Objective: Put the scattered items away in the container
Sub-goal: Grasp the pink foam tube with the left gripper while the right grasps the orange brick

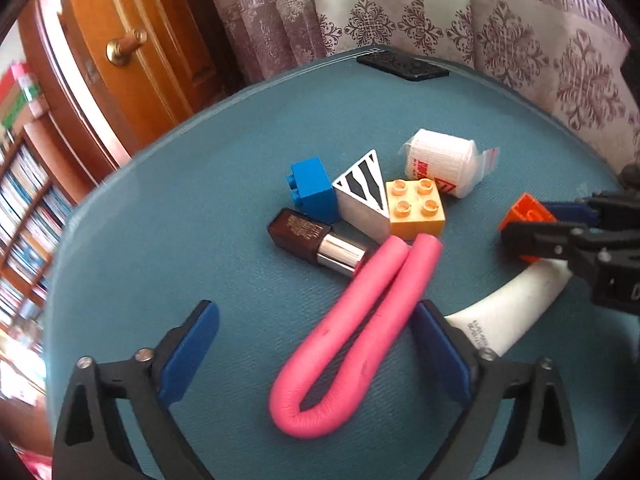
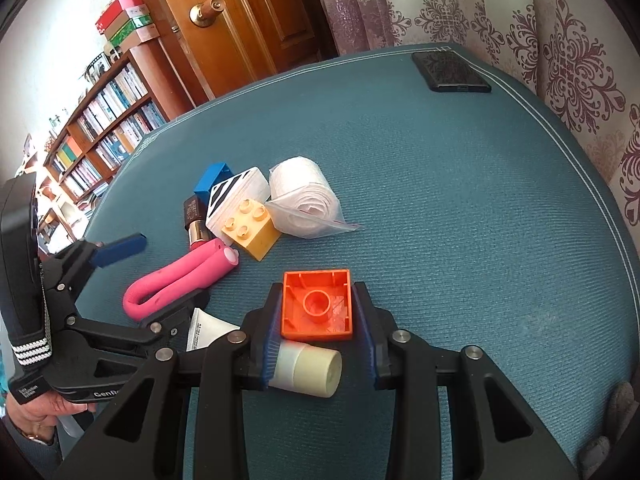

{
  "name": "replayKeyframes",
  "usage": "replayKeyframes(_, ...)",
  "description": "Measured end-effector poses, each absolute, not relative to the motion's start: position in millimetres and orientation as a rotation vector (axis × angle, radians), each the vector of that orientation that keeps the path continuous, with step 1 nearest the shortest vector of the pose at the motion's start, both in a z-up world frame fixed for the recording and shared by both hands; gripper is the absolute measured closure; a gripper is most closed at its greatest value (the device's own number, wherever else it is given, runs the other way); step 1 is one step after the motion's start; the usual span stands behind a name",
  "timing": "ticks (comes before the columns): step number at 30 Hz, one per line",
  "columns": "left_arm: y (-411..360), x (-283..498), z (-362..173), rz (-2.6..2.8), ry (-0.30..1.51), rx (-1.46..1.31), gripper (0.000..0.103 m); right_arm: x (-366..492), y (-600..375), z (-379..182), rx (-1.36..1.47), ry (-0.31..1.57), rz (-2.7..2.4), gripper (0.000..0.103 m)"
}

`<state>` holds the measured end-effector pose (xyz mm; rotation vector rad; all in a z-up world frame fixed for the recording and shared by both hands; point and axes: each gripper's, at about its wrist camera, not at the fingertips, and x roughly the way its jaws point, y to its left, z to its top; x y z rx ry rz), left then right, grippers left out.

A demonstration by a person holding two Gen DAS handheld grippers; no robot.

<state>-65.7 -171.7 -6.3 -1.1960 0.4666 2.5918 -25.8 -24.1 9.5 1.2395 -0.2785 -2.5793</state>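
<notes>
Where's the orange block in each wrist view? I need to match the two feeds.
Left wrist: orange block at the right edge, between the right gripper's fingers, mostly hidden.
Right wrist: orange block at lower centre, hollow side to the camera, clamped between the blue pads.
Shared landmark: yellow block, beside the bandage roll.

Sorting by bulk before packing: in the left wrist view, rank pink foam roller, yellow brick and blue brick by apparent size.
1. pink foam roller, clearly largest, though nearest the camera.
2. yellow brick and blue brick look about alike; no ranking between them.
</notes>
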Motion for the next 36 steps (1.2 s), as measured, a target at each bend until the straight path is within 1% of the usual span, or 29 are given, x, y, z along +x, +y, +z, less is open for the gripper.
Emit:
replayKeyframes(1, -174.1, -66.9, -6.7, 2.575, 0.408, -1.209, 0.016, -25.8, -24.7, 9.4, 1.238, -0.274, -2.582, 0.067)
replayKeyframes(3, -176.4, -61.7, -8.6, 2.543, 0.318, -1.220, 0.033, -25.4, -26.0, 9.1, 1.234, -0.265, -2.588, 0.067)
replayKeyframes(5, -175.5, -55.5, -8.4, 2.537, 0.298, -1.211, 0.041, -25.0, -27.1, 9.0, 1.230, -0.258, -2.594, 0.067)
replayKeyframes(7, -173.9, -50.0, -8.2, 2.558, 0.314, -1.206, 0.042, -24.7, -27.1, 8.9, 1.225, -0.253, -2.599, 0.067)
replayKeyframes(11, -176.1, -45.6, -7.9, 2.579, 0.250, -1.216, 0.048, -24.9, -25.6, 8.7, 1.216, -0.274, -2.598, 0.067)
replayKeyframes(15, -178.5, -35.6, -8.1, 2.599, 0.241, -1.211, 0.054, -25.4, -21.9, 8.5, 1.208, -0.314, -2.588, 0.067)
replayKeyframes(23, -180.9, -21.1, -2.1, 2.684, 0.185, -1.200, 0.057, -22.5, -20.4, 11.8, 1.173, -0.350, -2.571, 0.067)
replayKeyframes(26, -181.9, -15.3, 3.6, 2.726, 0.189, -1.194, 0.057, -21.0, -20.2, 13.6, 1.156, -0.359, -2.570, 0.067)
replayKeyframes(36, -197.1, 0.9, 12.2, 2.809, 0.088, -1.209, 0.057, -17.5, -21.4, 14.7, 1.129, -0.373, -2.553, 0.067)
